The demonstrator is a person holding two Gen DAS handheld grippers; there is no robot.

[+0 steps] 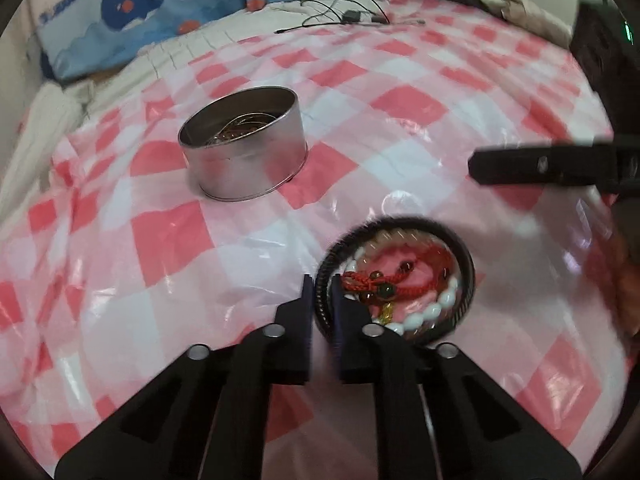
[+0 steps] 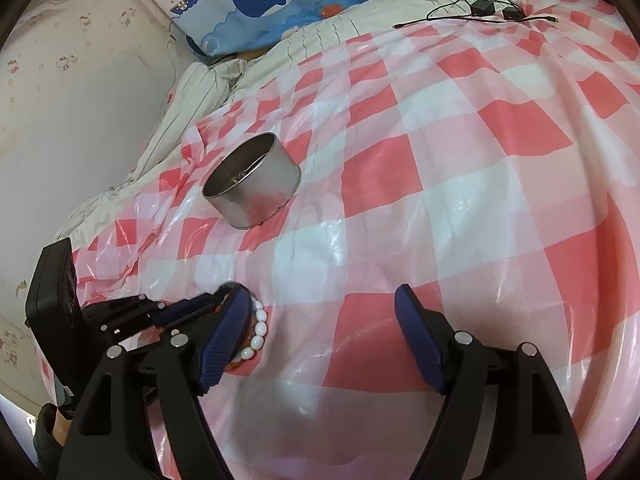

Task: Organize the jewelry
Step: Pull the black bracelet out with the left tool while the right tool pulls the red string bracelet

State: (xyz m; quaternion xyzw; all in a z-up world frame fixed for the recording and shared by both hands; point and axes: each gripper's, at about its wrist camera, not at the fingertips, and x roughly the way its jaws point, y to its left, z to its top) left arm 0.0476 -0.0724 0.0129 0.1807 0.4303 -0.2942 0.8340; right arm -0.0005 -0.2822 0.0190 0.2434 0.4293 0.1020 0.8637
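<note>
Black plastic left gripper (image 1: pixel 322 300) and right gripper (image 2: pixel 320 344), angular cut-out frames. Ribbed dark-blue pads lining fingers (image 2: pixel 420 344). Round silver screws at the joints.

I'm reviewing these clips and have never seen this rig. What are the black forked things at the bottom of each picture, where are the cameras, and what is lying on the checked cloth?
The forks are hand-held two-finger grippers, one in each of a person's hands, each with a fisheye camera looking along its fingers. In the left view, the left gripper is shut on the rim of a black coiled ring. Inside that ring lie a white bead bracelet and a red cord bracelet. In the right view, the right gripper is open and holds nothing. A round silver metal tin stands open farther back on the pink-and-white checked plastic cloth, with thin metal pieces inside.
</note>
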